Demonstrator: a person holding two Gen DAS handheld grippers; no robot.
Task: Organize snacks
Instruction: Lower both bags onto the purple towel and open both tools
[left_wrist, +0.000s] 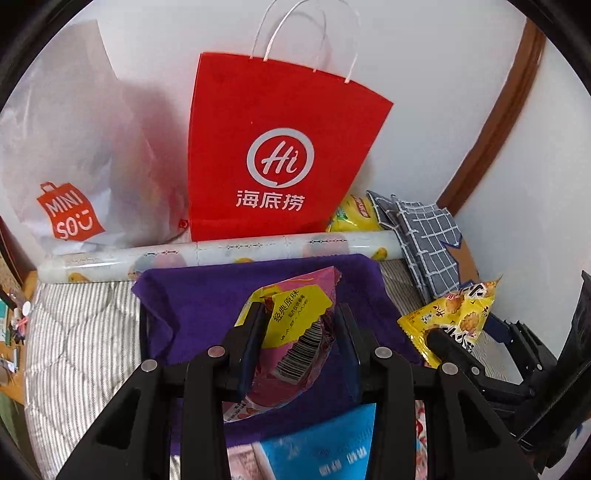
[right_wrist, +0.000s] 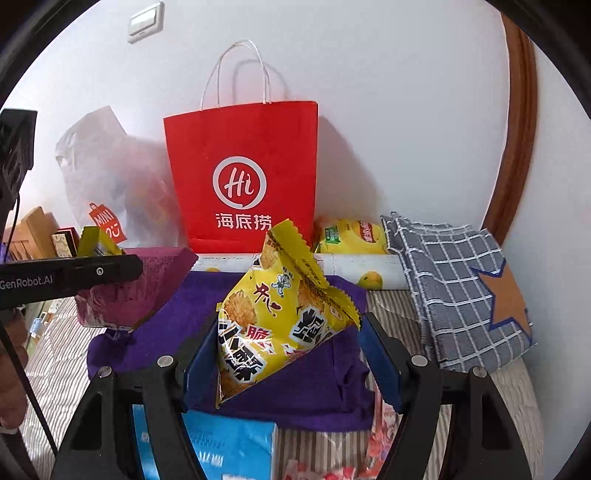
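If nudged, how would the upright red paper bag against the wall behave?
The red paper bag stands tall on a narrow base, so it probably tips easily. Its flat, uncreased sides suggest fairly stiff paper. It looks light; whether it holds anything cannot be seen.

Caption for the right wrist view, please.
Right gripper holds a yellow snack packet above a purple cloth, facing a red paper bag.

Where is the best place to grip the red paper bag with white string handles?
Grip the red paper bag at its open top rim, coming from above. It stands upright against the wall, and the thin string handles look too slack to pinch reliably.
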